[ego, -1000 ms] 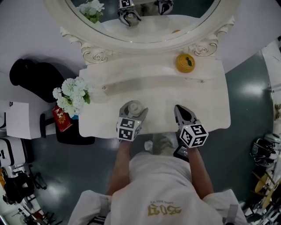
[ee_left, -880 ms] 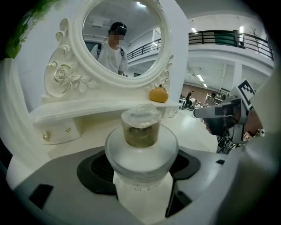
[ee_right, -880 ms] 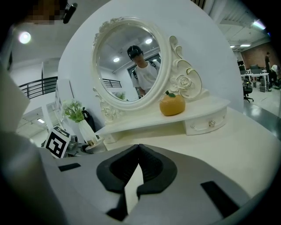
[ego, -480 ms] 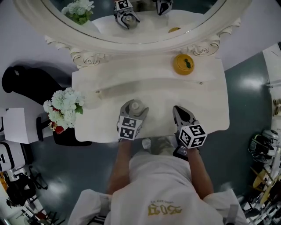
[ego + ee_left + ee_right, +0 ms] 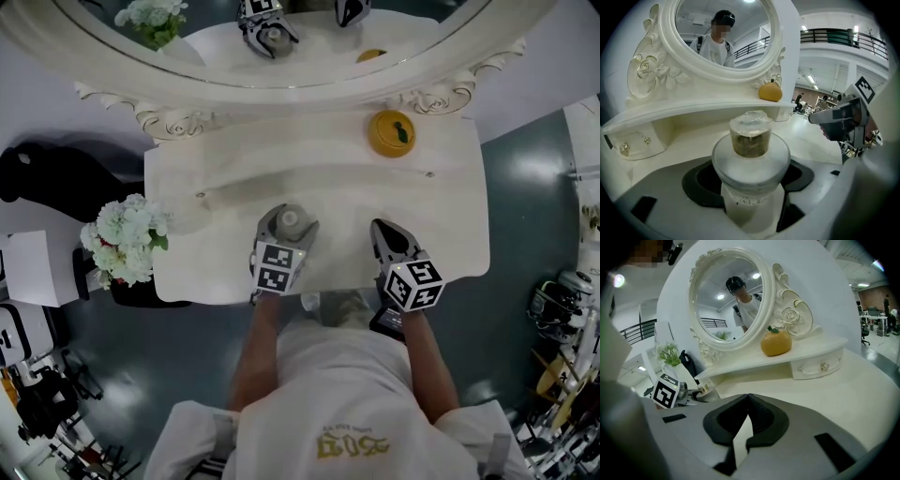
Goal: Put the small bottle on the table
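The small bottle (image 5: 292, 223) is pale, with a wide white collar and a clear stopper (image 5: 751, 125) over brownish contents. It stands upright between the jaws of my left gripper (image 5: 285, 221), over the front part of the white dressing table (image 5: 216, 253). In the left gripper view the dark pads (image 5: 696, 180) close in on the bottle's body (image 5: 750, 208) from both sides. I cannot tell whether its base touches the tabletop. My right gripper (image 5: 383, 232) is to the right of it over the table's front edge, jaws closed tip to tip (image 5: 748, 399), with nothing in them.
A yellow fruit-shaped jar (image 5: 392, 131) sits on the raised drawer shelf (image 5: 811, 363) below the oval mirror (image 5: 281, 37). A vase of white flowers (image 5: 122, 239) stands off the table's left end. A dark bag (image 5: 37, 173) lies on the floor at the left.
The head view has shifted a little, so the flowers and the table's left end sit further left. Both grippers and the bottle keep their places.
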### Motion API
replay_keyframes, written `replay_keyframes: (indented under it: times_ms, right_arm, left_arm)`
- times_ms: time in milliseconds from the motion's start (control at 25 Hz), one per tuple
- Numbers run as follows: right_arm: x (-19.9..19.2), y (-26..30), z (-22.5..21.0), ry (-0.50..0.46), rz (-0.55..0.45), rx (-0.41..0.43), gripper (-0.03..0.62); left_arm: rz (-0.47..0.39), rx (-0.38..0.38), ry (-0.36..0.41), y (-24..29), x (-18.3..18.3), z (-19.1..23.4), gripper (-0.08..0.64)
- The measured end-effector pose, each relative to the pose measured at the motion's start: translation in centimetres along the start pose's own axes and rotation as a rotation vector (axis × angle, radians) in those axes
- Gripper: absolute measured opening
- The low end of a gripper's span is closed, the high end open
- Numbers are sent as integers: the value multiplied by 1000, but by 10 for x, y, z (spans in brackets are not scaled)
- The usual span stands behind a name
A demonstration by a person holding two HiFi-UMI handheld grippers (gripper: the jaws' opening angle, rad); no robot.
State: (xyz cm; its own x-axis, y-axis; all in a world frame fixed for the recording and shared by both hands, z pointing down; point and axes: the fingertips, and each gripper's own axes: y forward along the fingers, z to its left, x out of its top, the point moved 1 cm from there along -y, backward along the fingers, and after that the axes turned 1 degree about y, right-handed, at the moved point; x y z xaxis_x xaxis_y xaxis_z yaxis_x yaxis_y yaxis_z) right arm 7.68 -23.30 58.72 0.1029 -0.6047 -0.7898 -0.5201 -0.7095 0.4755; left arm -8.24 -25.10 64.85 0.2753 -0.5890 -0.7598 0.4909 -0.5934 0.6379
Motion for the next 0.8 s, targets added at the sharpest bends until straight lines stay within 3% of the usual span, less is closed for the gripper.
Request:
replay_keyframes:
  times_ms: [800]
  right_arm:
    - [-12, -1, 5, -3, 21, -7, 12]
  left_arm:
    - [-3, 50, 122, 10, 1, 0, 347]
